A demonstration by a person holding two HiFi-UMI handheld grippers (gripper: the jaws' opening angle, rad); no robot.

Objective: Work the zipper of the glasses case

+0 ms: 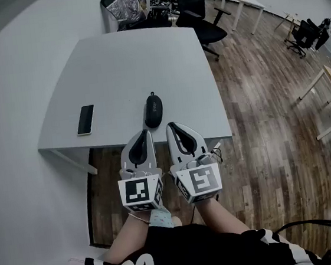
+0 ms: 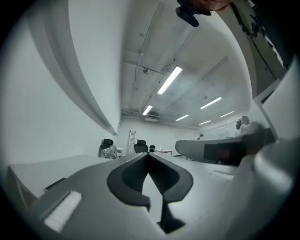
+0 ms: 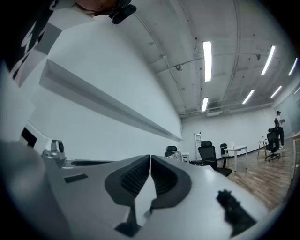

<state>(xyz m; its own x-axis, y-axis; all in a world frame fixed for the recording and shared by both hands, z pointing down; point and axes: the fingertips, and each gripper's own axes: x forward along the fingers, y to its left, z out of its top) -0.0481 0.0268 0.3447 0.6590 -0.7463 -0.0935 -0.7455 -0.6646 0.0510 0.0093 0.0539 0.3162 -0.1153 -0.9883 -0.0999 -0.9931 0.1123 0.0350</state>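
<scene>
left gripper (image 1: 147, 134) and right gripper (image 1: 170, 126), jaws together, hover near the glasses case (image 1: 153, 109) (lying on the table (image 1: 122, 68)).

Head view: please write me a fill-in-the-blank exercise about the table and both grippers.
On the table, the phone lies to the ____ of the glasses case.
Exactly ____ things lie on this table.
The jaws of the left gripper and the right gripper are both ____.
Missing words: left; two; shut.

Office, seemingly: white desks (image 1: 129, 73), swivel chairs (image 1: 193, 4)
</scene>
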